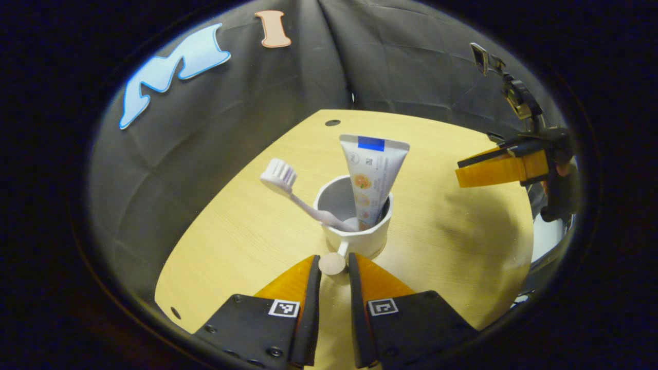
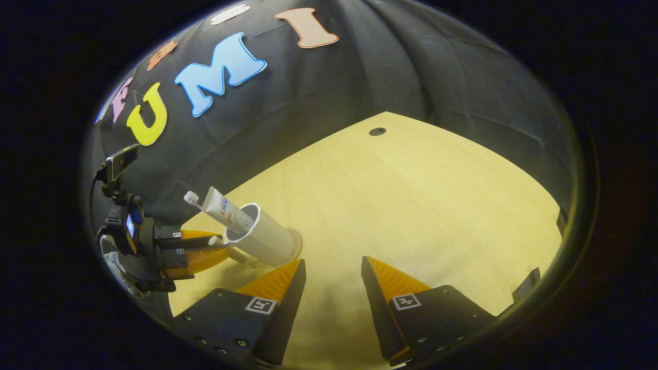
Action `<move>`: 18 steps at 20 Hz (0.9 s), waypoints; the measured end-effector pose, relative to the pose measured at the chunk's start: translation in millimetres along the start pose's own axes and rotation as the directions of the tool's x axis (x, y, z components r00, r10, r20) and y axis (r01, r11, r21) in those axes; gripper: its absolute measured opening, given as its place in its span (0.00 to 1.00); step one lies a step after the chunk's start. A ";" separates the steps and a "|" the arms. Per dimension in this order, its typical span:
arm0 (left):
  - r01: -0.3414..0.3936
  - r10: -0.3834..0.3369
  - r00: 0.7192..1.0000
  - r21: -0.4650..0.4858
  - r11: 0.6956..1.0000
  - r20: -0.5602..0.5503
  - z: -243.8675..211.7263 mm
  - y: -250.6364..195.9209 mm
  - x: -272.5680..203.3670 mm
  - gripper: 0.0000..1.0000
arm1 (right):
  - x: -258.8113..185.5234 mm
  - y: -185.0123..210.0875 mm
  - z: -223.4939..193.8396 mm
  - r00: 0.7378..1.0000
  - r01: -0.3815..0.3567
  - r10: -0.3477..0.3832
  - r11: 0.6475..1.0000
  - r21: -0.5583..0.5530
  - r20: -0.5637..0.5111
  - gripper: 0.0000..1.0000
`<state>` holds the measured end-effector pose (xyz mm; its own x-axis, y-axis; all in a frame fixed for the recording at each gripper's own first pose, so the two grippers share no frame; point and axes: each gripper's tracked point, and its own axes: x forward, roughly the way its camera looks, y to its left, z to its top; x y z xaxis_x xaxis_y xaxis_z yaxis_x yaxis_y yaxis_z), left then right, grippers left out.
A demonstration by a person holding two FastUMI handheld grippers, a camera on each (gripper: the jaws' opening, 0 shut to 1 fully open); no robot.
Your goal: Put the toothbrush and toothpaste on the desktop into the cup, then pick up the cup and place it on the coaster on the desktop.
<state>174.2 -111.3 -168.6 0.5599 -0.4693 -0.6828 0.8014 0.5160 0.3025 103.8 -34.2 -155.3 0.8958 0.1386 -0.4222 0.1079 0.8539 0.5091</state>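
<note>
Left gripper (image 1: 334, 264) jaws pinch cup (image 1: 354, 226) handle (toothpaste (image 1: 372, 174) inside).

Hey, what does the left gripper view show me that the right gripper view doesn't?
Left gripper view: the inside of the cup, its handle between the fingers of the left gripper, and the toothbrush bristles. Right gripper view: the right gripper open above bare desktop, and the cup's outer wall. Both: cup, toothbrush, toothpaste tube standing inside, and the other gripper farther off.

Toothbrush (image 1: 298, 198) handle end hidden inside cup (image 1: 354, 231).
</note>
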 end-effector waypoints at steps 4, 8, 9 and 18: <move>-0.053 0.053 0.998 -0.006 0.999 0.043 7.2 4.2 -22.1 0.36 | -14.6 20.2 3.7 1.000 -0.024 0.025 0.999 -0.040 0.019 0.66; -0.110 0.118 0.988 -0.080 0.991 0.096 11.4 10.5 -54.7 0.36 | -33.4 42.3 18.3 0.997 -0.044 0.048 0.996 -0.081 0.052 0.66; -0.129 0.140 0.984 -0.101 0.987 0.111 16.1 12.3 -64.2 0.36 | -39.6 47.7 23.4 0.996 -0.049 0.055 0.995 -0.091 0.064 0.66; -0.218 0.304 0.906 -0.292 0.931 0.294 88.8 0.7 -167.6 0.45 | -96.7 101.8 98.2 0.970 -0.051 0.102 0.973 -0.226 0.222 0.66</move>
<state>99.6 -95.9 5.1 0.8129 -0.4792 -0.3310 0.5630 0.7920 0.2362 70.5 -9.9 11.0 0.9754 0.1101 -0.1911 -0.0378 0.9371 0.3471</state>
